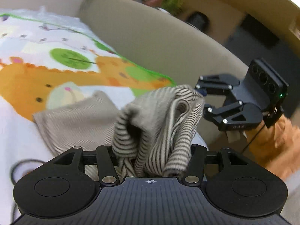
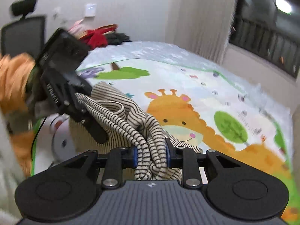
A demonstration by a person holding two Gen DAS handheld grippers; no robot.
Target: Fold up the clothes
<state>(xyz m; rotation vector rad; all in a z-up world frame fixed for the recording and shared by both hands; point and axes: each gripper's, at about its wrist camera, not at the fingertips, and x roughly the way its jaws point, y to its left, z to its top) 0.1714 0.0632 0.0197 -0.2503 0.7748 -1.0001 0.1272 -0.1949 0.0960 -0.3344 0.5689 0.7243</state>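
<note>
Two grippers here, both clamped onto one striped garment. Up close in the left wrist view, the left gripper has a thick bunch of the beige-and-black striped knit pinched between its jaws; the cloth bulges up and over, hiding the finger pads. Same deal in the right wrist view: the right gripper is squeezing a rope-like twist of the striped garment between two blue-edged fingertips.

So the fabric is lifted off the surface at both ends, with the rest of it trailing down onto the giraffe-print bedspread, where a flatter beige part lies spread out.

A bit further out, each camera catches the other gripper across the cloth: black linkages, on the right in the left view, upper left in the right view. Behind that there's an orange fuzzy sleeve.

Far back: one office chair, one pile of red and dark clothes at the bed's far edge, one curtain, one window. Background is blurry.
</note>
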